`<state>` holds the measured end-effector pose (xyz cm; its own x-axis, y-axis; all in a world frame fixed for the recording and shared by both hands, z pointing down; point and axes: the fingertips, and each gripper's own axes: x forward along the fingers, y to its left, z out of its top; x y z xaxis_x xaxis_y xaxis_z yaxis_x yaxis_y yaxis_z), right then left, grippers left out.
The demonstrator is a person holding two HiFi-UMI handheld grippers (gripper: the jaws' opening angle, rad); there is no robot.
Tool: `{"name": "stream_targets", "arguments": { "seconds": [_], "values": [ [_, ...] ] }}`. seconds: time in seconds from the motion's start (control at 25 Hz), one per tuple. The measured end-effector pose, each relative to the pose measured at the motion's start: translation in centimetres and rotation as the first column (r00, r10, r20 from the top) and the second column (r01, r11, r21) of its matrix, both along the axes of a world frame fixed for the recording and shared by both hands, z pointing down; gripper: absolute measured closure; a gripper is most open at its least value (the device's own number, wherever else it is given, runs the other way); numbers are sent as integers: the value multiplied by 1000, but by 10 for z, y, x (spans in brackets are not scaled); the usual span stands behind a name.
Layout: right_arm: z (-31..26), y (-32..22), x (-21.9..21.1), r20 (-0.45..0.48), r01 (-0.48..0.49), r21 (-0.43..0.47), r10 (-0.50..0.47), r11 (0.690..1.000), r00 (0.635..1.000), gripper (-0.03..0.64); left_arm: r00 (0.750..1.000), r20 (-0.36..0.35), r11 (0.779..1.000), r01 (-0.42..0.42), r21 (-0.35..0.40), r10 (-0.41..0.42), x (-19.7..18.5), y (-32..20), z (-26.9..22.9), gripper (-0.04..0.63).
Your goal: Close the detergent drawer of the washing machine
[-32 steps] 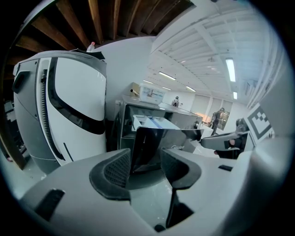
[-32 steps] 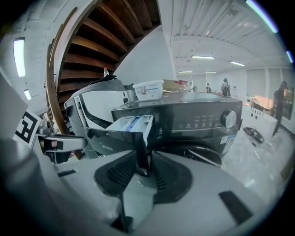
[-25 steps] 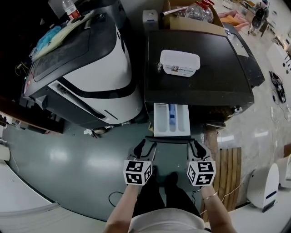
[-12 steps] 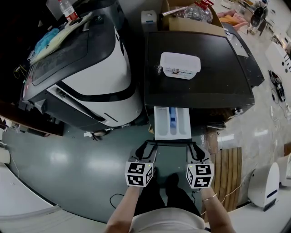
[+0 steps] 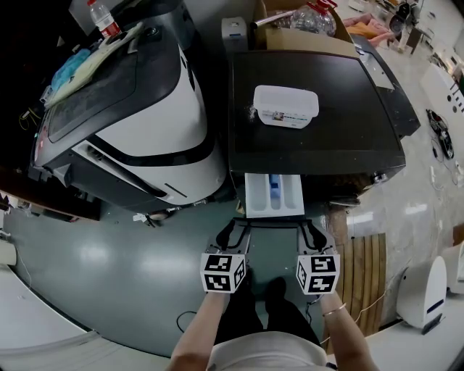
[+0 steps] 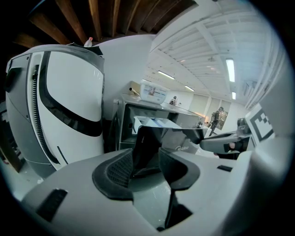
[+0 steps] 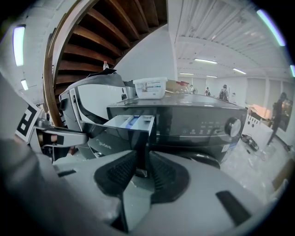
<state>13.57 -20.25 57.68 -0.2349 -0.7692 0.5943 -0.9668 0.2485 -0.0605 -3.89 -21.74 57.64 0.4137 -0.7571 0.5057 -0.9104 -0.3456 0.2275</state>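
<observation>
Black and glossy, the washing machine (image 5: 312, 109) stands at 12 o'clock from the person. Its one white detergent drawer (image 5: 274, 194) is pulled out toward them, with a blue insert inside. Both forearms reach forward side by side, and the two tongs angle downward, one at each end of the drawer's dark front panel (image 5: 274, 222). The left tongs (image 5: 233, 230), at 11 o'clock, are closing with the panel's left end between the jaws, the pads touching both of its faces. The right tongs (image 5: 312, 230), at 1 o'clock, are clenched on the panel's right end.

One white lidded tub (image 5: 286, 103) sits on the washer's top. A second machine, white with black trim (image 5: 145, 123), stands just beside the washer at 10 o'clock, with a bottle (image 5: 100, 16) on it. A cardboard box (image 5: 290, 36) lies behind the washer at 12 o'clock. A wooden slatted mat (image 5: 362, 268) lies on the grey-green floor (image 5: 109, 253) at 3 o'clock. Nothing stands between the tongs and the drawer.
</observation>
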Motion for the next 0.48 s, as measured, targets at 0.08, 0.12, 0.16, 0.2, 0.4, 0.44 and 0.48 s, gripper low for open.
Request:
{"name": "stream_targets", "arguments": {
  "seconds": [0.08,0.12,0.16,0.2,0.4,0.44,0.48],
  "values": [
    [-1,-7,0,-4,-3,5,3,1000,1000,528,1000,-1,1000,-1,2,1,0,-8,-1,436],
    [-1,-11,0,-5,-5,7,5,1000,1000,528,1000,-1,1000,0,3,0,0,-12,-1,436],
    [-1,-15,0,-6,-6,9,6,1000,1000,528,1000,0,1000,1,4,-1,0,-16,-1,437],
    [-1,-20,0,-5,-7,10,7,1000,1000,528,1000,1,1000,4,4,-4,0,-20,-1,437],
    [-2,-37,0,1,-22,15,22,1000,1000,528,1000,1,1000,13,11,-13,0,-38,-2,440],
    [-2,-40,0,3,-27,17,27,1000,1000,528,1000,3,1000,12,13,-12,0,-41,-2,440],
    [-2,-43,-1,5,-30,18,30,999,1000,528,1000,4,1000,12,15,-12,0,-44,-3,440]
  ]
}}
